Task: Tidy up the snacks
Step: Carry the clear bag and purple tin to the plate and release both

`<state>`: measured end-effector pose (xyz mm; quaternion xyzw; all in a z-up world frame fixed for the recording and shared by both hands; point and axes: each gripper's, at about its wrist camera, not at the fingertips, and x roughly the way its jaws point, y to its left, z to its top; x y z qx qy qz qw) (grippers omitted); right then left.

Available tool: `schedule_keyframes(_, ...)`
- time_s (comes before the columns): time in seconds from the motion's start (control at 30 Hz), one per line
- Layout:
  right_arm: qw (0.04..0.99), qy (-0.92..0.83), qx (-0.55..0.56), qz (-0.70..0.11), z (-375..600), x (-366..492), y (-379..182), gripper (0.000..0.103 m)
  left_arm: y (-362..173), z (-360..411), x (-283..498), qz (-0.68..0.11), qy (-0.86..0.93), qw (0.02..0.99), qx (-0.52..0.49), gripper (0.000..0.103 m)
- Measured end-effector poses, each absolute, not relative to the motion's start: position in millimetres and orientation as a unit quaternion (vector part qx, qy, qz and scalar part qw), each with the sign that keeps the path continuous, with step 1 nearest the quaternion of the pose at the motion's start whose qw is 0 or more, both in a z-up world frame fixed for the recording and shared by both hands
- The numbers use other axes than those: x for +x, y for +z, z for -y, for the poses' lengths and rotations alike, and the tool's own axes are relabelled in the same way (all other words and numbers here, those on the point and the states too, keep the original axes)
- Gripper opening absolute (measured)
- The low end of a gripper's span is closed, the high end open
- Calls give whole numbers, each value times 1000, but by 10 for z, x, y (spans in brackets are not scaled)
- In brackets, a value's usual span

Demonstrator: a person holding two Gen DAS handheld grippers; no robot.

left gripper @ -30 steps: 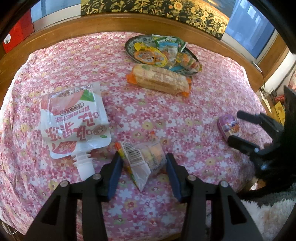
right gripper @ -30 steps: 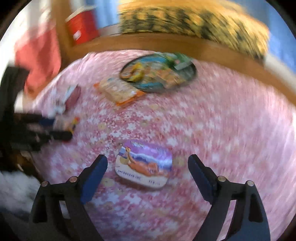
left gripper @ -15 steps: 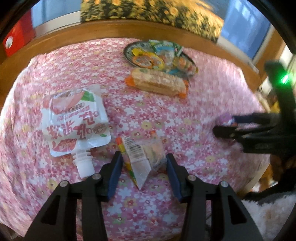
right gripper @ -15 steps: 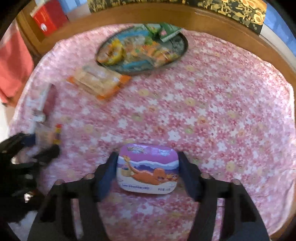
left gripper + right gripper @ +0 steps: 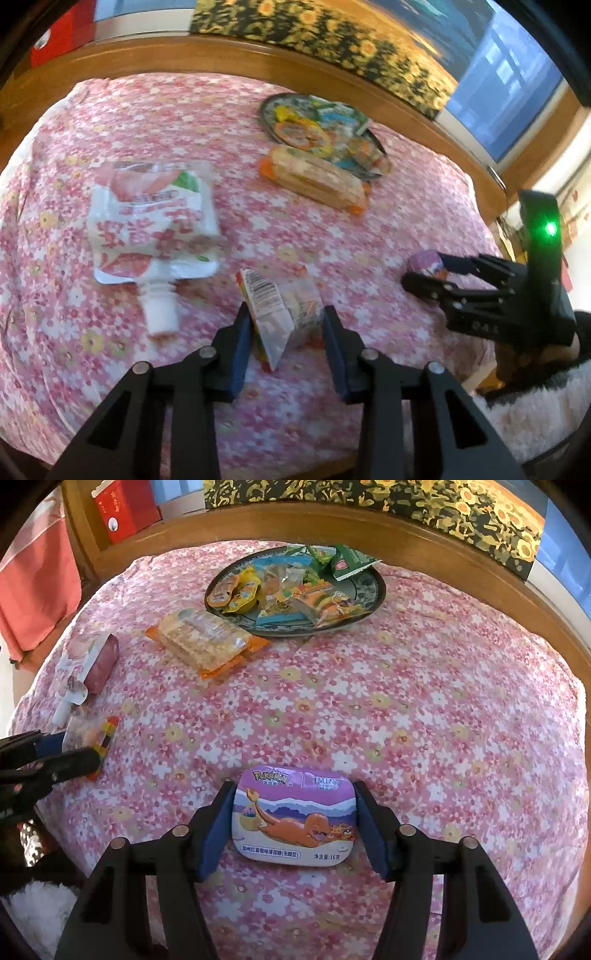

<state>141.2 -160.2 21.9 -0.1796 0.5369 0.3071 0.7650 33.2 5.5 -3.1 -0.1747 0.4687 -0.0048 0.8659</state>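
Since a second ago, the right gripper (image 5: 293, 819) has been closing its fingers: then they were spread wide around the purple mint tin (image 5: 294, 816), now they are pinching it by its two short ends. The left gripper (image 5: 286, 330) has also just been closing, and its blue pads are now pressing both sides of the clear snack packet (image 5: 280, 314), which earlier was lying loosely between them.

The tin is sitting flat on the pink floral cloth (image 5: 424, 709) covering the desk, near its front edge, squarely between the right fingers (image 5: 216, 827), picture side up. The packet is standing tilted between the left fingers (image 5: 239, 343), barcode flap leaning toward the left one.

Farther back, the white spouted pouch (image 5: 151, 229) is lying flat beside the packet, spout pointing to the front. The long cracker pack (image 5: 205, 638) is lying just in front of the dark plate (image 5: 373, 587), which is holding a heap of small wrapped snacks.
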Motion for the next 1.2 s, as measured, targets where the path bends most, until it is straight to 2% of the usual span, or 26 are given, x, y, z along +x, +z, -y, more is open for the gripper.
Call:
schedule_keyframes(0.17,780,307,-167,-519,1797,1348,313,62,25,-66,349,-468,-16,864,-186,37)
schedule_keyframes(0.4,816,311,-108,-475,2064,1401,726,63,323,-71,285,-449,-20,877,-167,37)
schedule_keyframes(0.8,816,336,-88,-462,1852,1531,954,63,758,-265,271,-406,-2,898,-170,37)
schedule_keyframes(0.97,805,348,-101,-470,1699,1637,858,63,780,-253,556,-404,-19,900,-166,37)
schedule_keyframes(1.2,807,347,-102,-467,1458,1987,744,63,783,-210,1359,-430,-39,890,-146,37)
